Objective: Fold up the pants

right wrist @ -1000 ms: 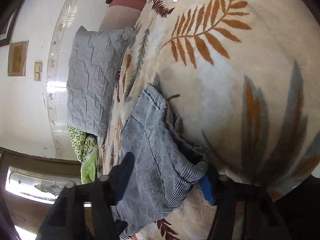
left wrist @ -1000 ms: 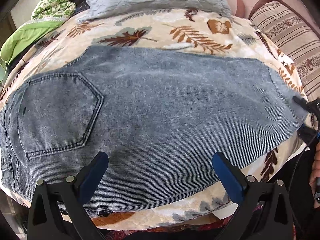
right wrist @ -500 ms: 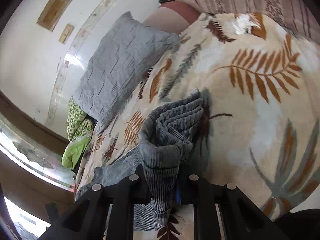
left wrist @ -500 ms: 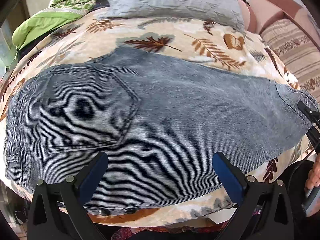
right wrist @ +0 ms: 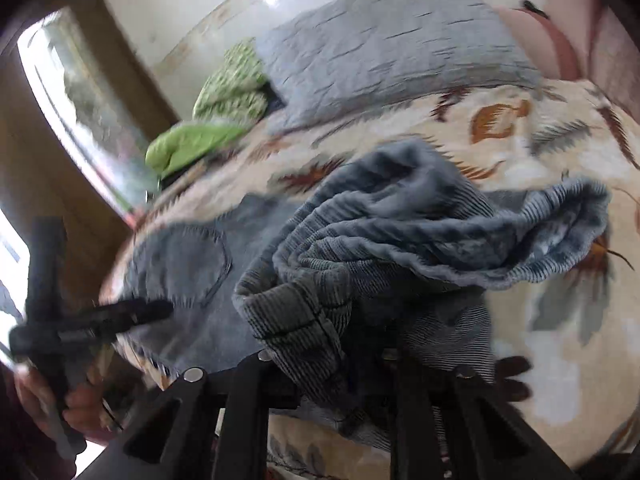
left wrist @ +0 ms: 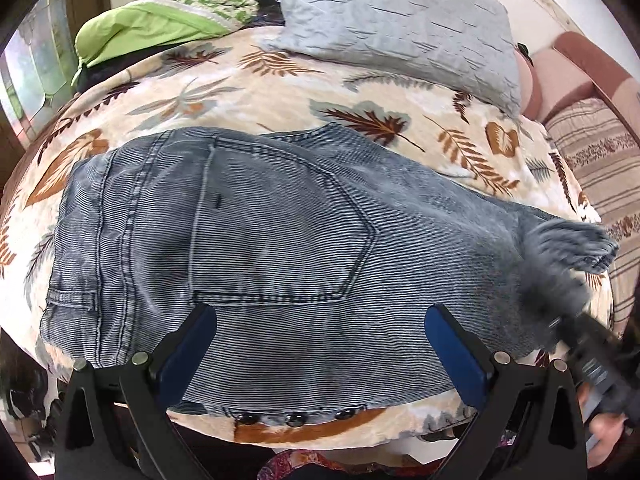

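Observation:
Grey-blue corduroy pants [left wrist: 280, 248] lie across the bed, waistband at the left, back pocket up. My left gripper [left wrist: 320, 344] is open and empty, hovering over the pants' near edge by the fly buttons. My right gripper [right wrist: 324, 360] is shut on the bunched leg end of the pants [right wrist: 420, 232] and holds it lifted above the bed. That lifted end shows blurred at the right in the left wrist view [left wrist: 560, 248]. The left gripper also shows at the left in the right wrist view [right wrist: 132, 312].
The bed has a cream leaf-print blanket [left wrist: 240, 92]. A grey pillow [left wrist: 400, 20] and green bedding [left wrist: 160, 20] lie at the back. A striped cushion [left wrist: 600, 168] is at the right. A window [right wrist: 72, 92] stands to the left of the bed.
My right gripper closed on the leg end, lifted it and carried it left toward the waist. My left gripper shifted left toward the waistband, staying open.

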`<action>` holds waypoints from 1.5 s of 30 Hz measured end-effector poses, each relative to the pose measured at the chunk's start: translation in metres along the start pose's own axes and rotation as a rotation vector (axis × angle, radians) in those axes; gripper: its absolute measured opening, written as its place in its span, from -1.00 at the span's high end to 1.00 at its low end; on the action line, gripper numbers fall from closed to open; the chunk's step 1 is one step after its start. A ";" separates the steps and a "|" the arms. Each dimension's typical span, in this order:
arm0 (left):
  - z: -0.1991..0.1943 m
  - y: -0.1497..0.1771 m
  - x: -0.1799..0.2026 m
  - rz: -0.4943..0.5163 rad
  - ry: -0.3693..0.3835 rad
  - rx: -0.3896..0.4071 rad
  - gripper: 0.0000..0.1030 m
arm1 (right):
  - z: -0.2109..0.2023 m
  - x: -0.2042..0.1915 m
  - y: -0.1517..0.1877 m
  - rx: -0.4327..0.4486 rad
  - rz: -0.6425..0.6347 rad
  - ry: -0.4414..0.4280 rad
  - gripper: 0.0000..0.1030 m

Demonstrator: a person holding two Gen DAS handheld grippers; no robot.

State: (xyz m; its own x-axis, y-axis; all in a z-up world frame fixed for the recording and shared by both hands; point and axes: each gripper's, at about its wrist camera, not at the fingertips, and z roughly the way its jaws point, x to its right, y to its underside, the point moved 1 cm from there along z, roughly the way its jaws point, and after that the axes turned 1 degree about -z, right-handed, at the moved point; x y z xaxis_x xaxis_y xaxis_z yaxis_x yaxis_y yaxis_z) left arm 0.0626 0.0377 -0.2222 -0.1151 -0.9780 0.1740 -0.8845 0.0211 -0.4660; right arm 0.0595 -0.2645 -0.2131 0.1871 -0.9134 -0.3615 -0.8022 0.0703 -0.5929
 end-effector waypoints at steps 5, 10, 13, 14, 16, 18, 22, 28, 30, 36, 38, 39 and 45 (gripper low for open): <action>-0.001 0.002 0.001 0.005 0.002 -0.004 -1.00 | 0.021 -0.021 0.012 -0.107 -0.126 0.040 0.42; -0.008 0.000 0.014 0.034 0.031 0.010 -1.00 | 0.004 -0.032 0.019 -0.104 -0.241 0.000 0.30; -0.010 -0.002 0.026 0.067 0.039 0.017 -1.00 | -0.013 -0.027 0.021 -0.087 -0.257 -0.043 0.25; -0.010 -0.003 0.029 0.076 0.038 0.018 -1.00 | -0.016 -0.024 0.021 -0.088 -0.248 -0.059 0.16; -0.009 -0.003 0.033 0.086 0.040 0.020 -1.00 | -0.026 -0.015 0.019 -0.084 -0.202 -0.125 -0.19; -0.004 -0.003 0.035 0.089 0.039 0.008 -1.00 | -0.026 -0.017 0.009 -0.065 -0.143 -0.197 -0.38; 0.010 -0.001 0.035 0.073 0.041 -0.038 -1.00 | -0.022 -0.008 0.001 -0.073 -0.042 -0.245 -0.39; 0.018 -0.010 0.045 0.085 0.075 -0.040 -1.00 | -0.028 0.044 -0.009 0.005 0.215 -0.134 -0.39; 0.022 -0.018 0.051 0.089 0.092 -0.040 -0.93 | -0.022 0.056 -0.007 -0.024 0.277 -0.101 -0.38; 0.053 -0.038 0.079 0.129 0.149 -0.114 -0.02 | 0.001 0.050 -0.003 -0.121 0.217 -0.037 -0.38; 0.064 -0.042 0.085 0.130 0.143 -0.143 0.10 | 0.005 0.047 -0.004 -0.129 0.182 -0.028 -0.38; 0.068 -0.042 0.088 0.126 0.157 -0.155 0.18 | 0.005 0.047 -0.004 -0.132 0.172 -0.028 -0.38; 0.077 -0.045 0.098 0.116 0.238 -0.180 0.26 | 0.005 0.051 -0.001 -0.144 0.168 -0.049 -0.39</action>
State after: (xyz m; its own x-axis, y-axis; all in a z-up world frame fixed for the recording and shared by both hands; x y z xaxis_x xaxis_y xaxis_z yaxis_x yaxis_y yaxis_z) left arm 0.1261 -0.0751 -0.2503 -0.3035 -0.8913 0.3369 -0.9226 0.1866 -0.3376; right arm 0.0728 -0.3095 -0.2346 0.0681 -0.8730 -0.4829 -0.8963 0.1591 -0.4140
